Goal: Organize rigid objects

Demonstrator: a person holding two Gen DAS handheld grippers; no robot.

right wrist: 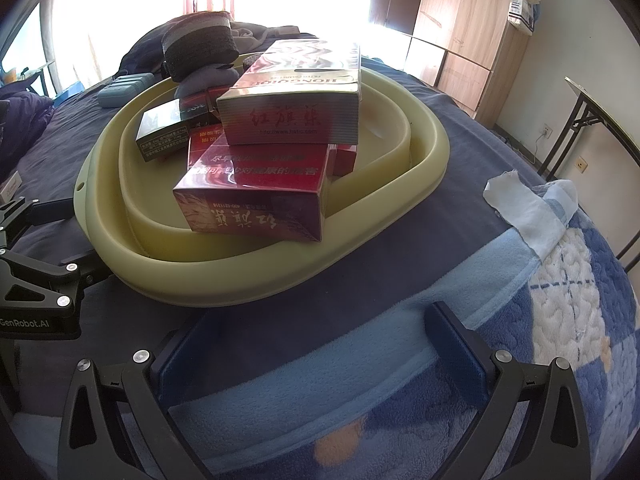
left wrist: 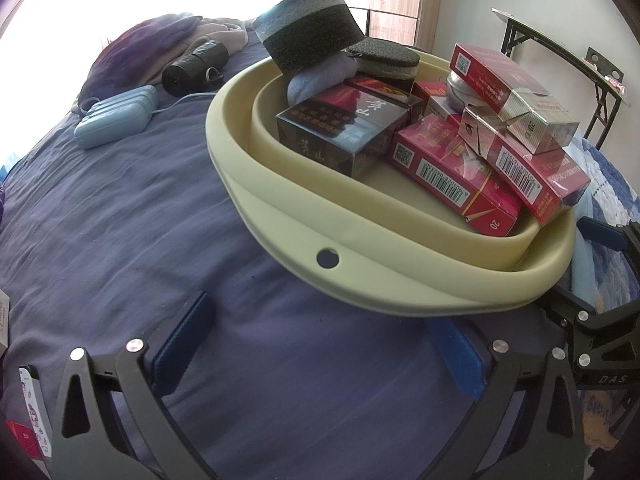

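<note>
The left hand-held gripper [left wrist: 320, 356] is released, its blue pads spread wide and empty over the dark blue bed sheet [left wrist: 120, 220]. The right hand-held gripper [right wrist: 316, 352] is likewise released and holds nothing, poised above the light blue blanket edge [right wrist: 320, 344].

Ahead of both lies the pale yellow-green tray [left wrist: 360, 280], resting on the bed. From the left gripper it sits forward and to the right, its near rim just above the right pad. From the right gripper it sits forward and to the left. Its long axis runs roughly crosswise between the two.

Heaped in the tray are red cigarette packs [left wrist: 452, 176], a dark pack [left wrist: 332, 132] and black foam rolls [left wrist: 308, 28]. The topmost red pack [right wrist: 296, 96] looks loosely stacked.

The left gripper appears nearer the rim, so judging by position it would reach the tray first. A blue case [left wrist: 116, 116] lies well apart on the sheet.
</note>
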